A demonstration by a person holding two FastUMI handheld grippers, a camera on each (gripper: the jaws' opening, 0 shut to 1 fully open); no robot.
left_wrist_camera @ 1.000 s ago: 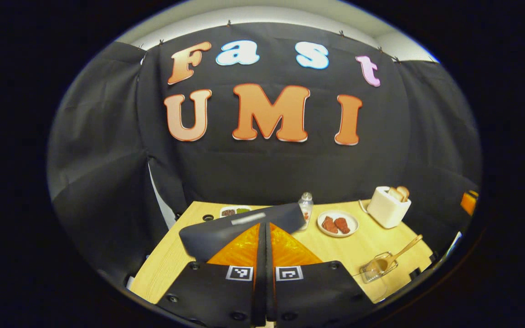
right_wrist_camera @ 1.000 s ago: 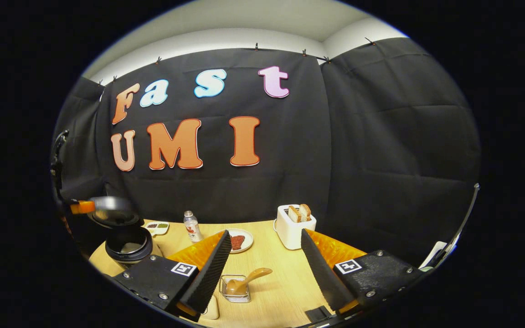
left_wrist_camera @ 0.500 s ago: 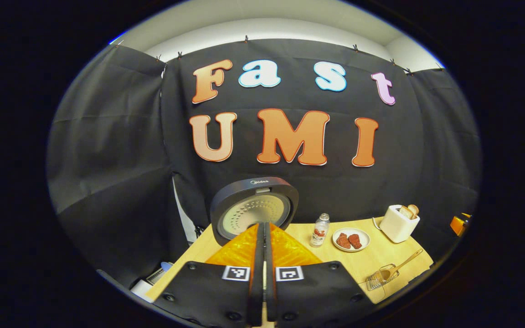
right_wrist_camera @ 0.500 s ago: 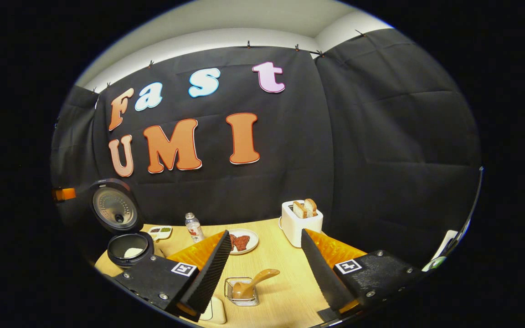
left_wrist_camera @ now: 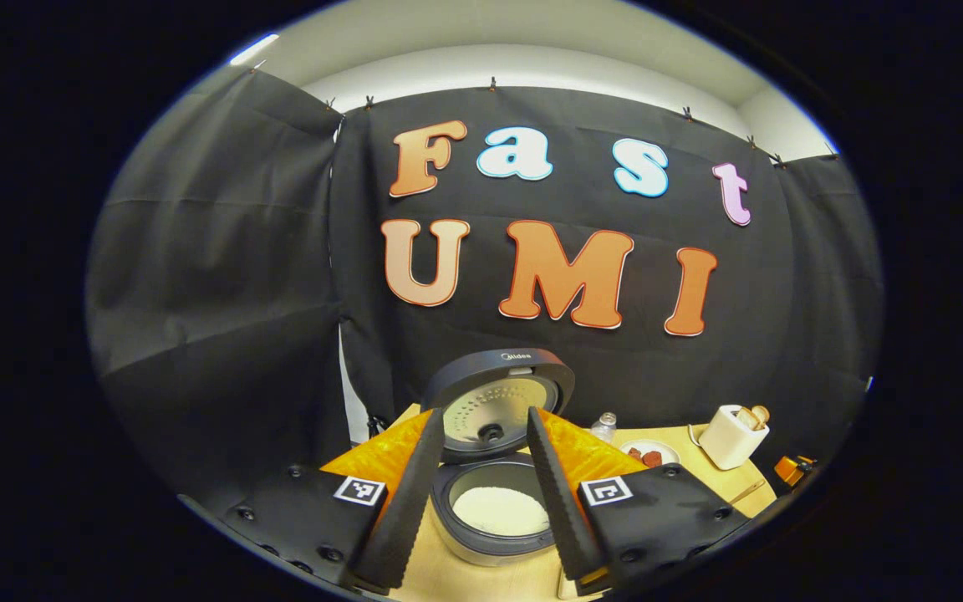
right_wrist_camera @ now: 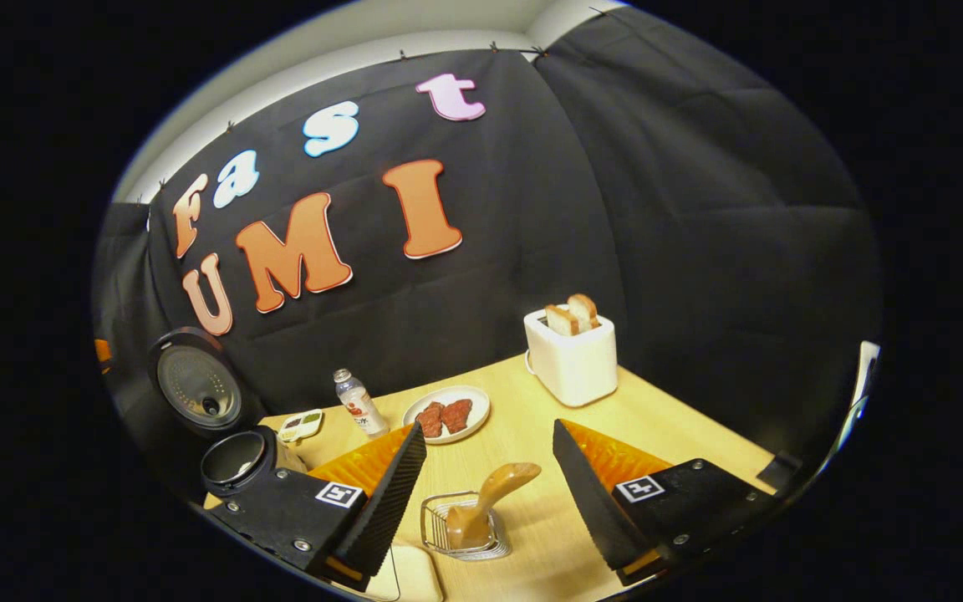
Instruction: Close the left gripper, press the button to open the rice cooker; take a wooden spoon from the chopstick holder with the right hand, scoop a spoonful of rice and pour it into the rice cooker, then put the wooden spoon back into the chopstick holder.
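table (right_wrist_camera: 657, 418): pale wood, smooth, matt
rice cooker (left_wrist_camera: 494, 510): dark, smooth shell; lid's inner plate dull metal
spoon (right_wrist_camera: 498, 489): wood, smooth, slightly glossy
holder (right_wrist_camera: 440, 535): shiny wire metal
toaster (right_wrist_camera: 573, 364): white, smooth
gripper fingers (left_wrist_camera: 406, 502): black ribbed pads, matt

Left gripper view. The left gripper (left_wrist_camera: 481, 489) is held with its fingers (left_wrist_camera: 402, 510) spread apart, framing the rice cooker (left_wrist_camera: 494, 518), which stands on the wooden surface (left_wrist_camera: 732, 485) near its left edge. The cooker's lid (left_wrist_camera: 500, 401) is raised upright; white rice (left_wrist_camera: 500, 510) lies in the inner pot. Behind, toward the surface's back edge: a small bottle (left_wrist_camera: 607, 425), a plate of reddish food (left_wrist_camera: 649, 454), and a white toaster (left_wrist_camera: 732, 435) holding bread.
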